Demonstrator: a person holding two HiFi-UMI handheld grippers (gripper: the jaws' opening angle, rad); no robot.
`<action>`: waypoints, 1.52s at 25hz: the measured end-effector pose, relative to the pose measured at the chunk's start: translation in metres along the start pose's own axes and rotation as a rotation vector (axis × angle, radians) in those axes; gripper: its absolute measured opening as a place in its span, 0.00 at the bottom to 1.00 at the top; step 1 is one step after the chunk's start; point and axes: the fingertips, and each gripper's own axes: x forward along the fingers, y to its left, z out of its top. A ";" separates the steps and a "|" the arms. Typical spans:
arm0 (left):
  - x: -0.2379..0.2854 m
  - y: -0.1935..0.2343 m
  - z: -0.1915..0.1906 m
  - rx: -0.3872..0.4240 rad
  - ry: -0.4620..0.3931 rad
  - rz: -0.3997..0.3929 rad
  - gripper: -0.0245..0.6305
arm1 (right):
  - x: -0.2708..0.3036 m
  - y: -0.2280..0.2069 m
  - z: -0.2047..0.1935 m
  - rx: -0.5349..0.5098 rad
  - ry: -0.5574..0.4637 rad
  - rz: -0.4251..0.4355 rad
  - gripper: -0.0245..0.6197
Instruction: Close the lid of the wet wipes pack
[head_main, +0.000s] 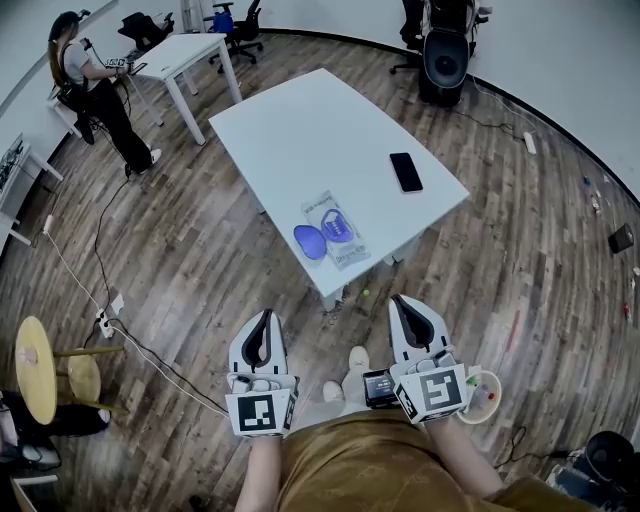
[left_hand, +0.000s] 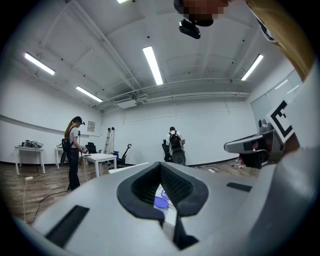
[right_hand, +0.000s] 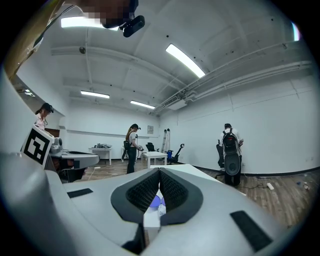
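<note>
The wet wipes pack (head_main: 338, 230) lies flat near the front corner of the white table (head_main: 300, 120). Its blue oval lid (head_main: 309, 242) is flipped open to the left of the pack. Both grippers are held low over the floor, well short of the table. My left gripper (head_main: 266, 318) is shut and holds nothing. My right gripper (head_main: 399, 302) is likewise shut and holds nothing. A sliver of the pack (left_hand: 163, 201) shows below the touching tips of the left gripper (left_hand: 161, 165). The pack (right_hand: 156, 205) also peeks below the touching tips of the right gripper (right_hand: 159, 170).
A black phone (head_main: 406, 171) lies on the table's right side. A person (head_main: 92, 88) stands by a second white table (head_main: 185, 48) at the far left. A yellow stool (head_main: 35, 368) and floor cables (head_main: 100, 300) are at left. A small green ball (head_main: 365, 293) lies under the table edge.
</note>
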 end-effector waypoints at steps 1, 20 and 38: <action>0.005 -0.001 0.001 0.001 0.001 0.001 0.05 | 0.005 -0.004 0.001 -0.001 -0.003 0.004 0.05; 0.090 -0.007 0.008 0.051 0.032 0.070 0.05 | 0.078 -0.084 -0.001 0.023 -0.010 0.047 0.05; 0.129 0.000 -0.006 0.045 0.070 0.084 0.05 | 0.112 -0.106 -0.017 0.037 0.023 0.061 0.05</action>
